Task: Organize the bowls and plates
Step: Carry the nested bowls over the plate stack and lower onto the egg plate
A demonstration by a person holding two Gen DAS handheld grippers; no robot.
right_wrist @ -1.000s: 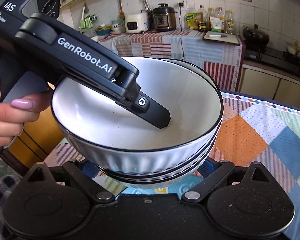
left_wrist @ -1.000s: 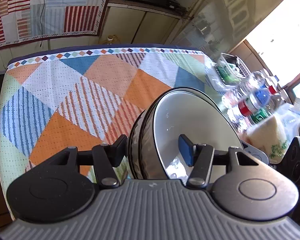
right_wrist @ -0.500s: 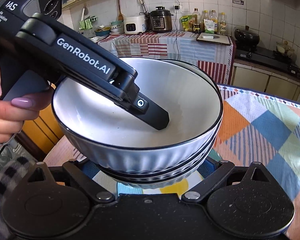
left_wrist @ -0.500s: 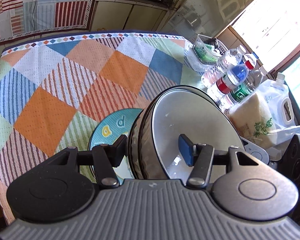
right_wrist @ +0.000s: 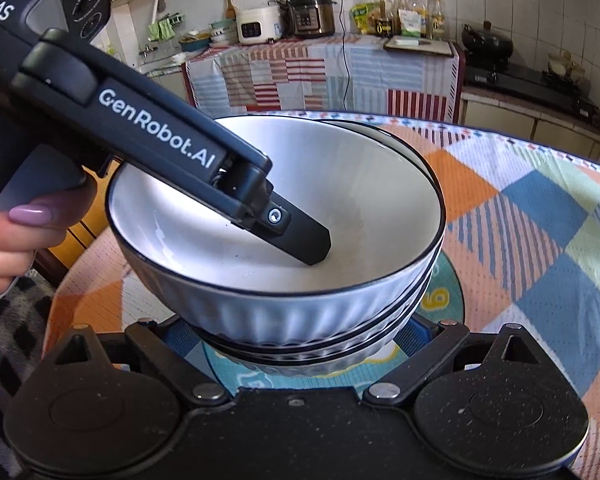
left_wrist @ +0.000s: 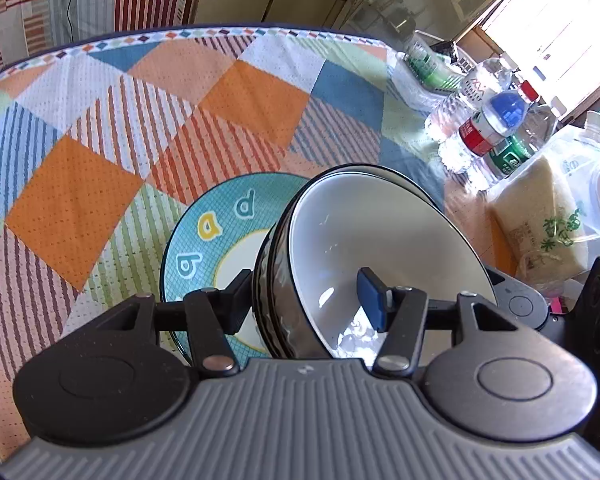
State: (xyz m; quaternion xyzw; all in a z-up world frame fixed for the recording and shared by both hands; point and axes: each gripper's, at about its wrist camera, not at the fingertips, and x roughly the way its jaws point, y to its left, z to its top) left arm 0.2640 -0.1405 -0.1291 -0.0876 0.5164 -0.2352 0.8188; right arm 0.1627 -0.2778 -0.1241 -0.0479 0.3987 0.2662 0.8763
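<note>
Over blue plate (left_wrist: 204,236), left gripper (left_wrist: 304,300) pinched bowl stack (right_wrist: 284,248) wall, right gripper (right_wrist: 296,344) clamped its base; best lowered level, centred

the left gripper (left_wrist: 306,296) points steeply down, its jaws about half apart and clamped across the wall of the bowls (left_wrist: 380,248), one finger outside, the blue-padded one inside. in the right view a hand (right_wrist: 8,232) with painted nails wraps its grip. the right gripper (right_wrist: 296,336) also tilts down, its jaws spread wide to either side of the stack's base, blue pads against the lowest bowl as far as can be seen.
</note>
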